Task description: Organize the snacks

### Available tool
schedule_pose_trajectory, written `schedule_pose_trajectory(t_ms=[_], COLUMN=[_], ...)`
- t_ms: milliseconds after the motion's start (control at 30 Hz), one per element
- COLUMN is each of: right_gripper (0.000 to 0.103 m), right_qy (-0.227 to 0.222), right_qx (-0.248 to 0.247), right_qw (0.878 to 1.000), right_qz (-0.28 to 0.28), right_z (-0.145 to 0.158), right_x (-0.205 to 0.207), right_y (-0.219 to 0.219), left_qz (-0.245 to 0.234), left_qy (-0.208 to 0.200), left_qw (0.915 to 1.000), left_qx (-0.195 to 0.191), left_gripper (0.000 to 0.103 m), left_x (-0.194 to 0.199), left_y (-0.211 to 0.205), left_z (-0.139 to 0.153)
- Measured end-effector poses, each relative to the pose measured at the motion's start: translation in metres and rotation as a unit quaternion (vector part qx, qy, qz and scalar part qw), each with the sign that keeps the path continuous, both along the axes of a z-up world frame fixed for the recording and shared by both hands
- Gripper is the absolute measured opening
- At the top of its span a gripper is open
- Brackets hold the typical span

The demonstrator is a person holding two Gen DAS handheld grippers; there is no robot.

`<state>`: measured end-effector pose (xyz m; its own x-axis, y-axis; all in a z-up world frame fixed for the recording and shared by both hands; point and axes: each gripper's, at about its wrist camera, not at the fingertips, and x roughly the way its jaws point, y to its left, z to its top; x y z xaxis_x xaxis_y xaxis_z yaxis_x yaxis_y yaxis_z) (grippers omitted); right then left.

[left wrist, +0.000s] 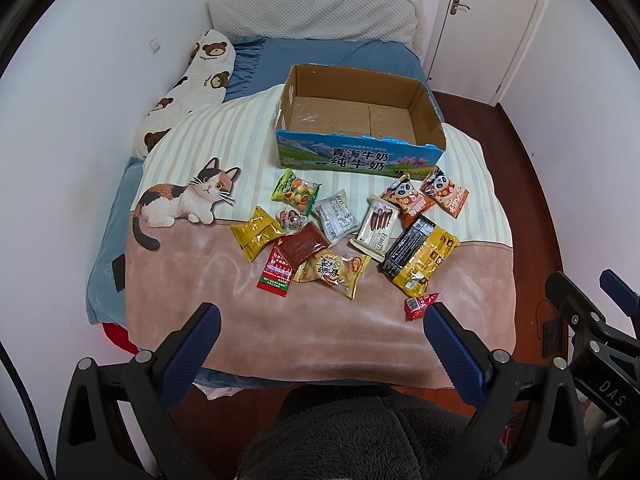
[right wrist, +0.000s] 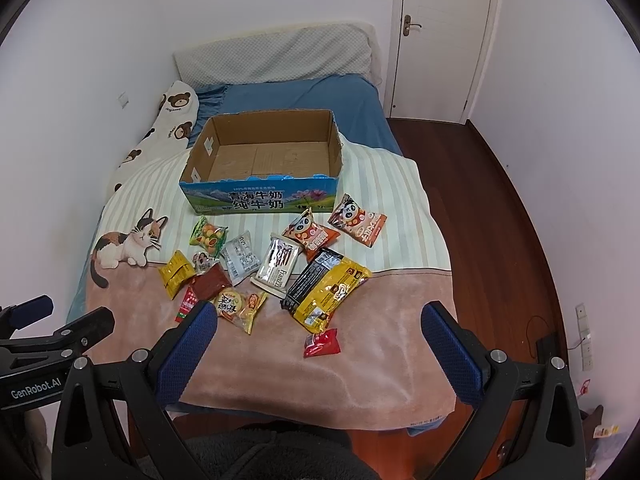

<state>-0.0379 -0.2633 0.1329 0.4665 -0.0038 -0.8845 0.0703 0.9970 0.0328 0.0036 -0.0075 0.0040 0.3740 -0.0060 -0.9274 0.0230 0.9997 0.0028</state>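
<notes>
Several snack packets lie scattered on the bed's blanket in front of an empty cardboard box [left wrist: 430,114] [right wrist: 338,148] with a blue printed front. Among them are a large yellow and black bag [left wrist: 420,260] [right wrist: 326,292], two orange panda packets [left wrist: 446,196] [right wrist: 358,220], a green candy bag [left wrist: 296,192] [right wrist: 208,234], a yellow cookie packet [left wrist: 332,272] [right wrist: 236,308] and a small red packet [left wrist: 420,304] [right wrist: 322,342] nearest me. My left gripper [left wrist: 324,316] and right gripper [right wrist: 320,314] both hover open over the blanket's near edge, holding nothing.
The blanket [left wrist: 224,280] with a cat picture covers a blue-sheeted bed [left wrist: 340,52] against the left wall. A bear-print pillow [left wrist: 188,88] lies at the far left. Dark wood floor [right wrist: 480,200] and a white door [right wrist: 436,36] are to the right. A dark fleece garment [left wrist: 360,432] shows below.
</notes>
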Motion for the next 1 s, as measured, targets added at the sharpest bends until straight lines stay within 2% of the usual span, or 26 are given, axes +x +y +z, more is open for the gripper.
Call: schedule_pose_trajectory(t_ms=[1000], right_gripper=[0.103], right_qy=[0.001], right_qx=[0.003], right_qw=[1.000], right_qz=[-0.002], right_z=[0.0004], right_x=[0.0022], right_y=[0.0008], left_qz=[0.004], left_qy=[0.002], left_qw=[1.0000], left_qx=[-0.007], left_gripper=[0.103], left_x=[0.0079], left_y=[0.0080], left_z=[0.0012])
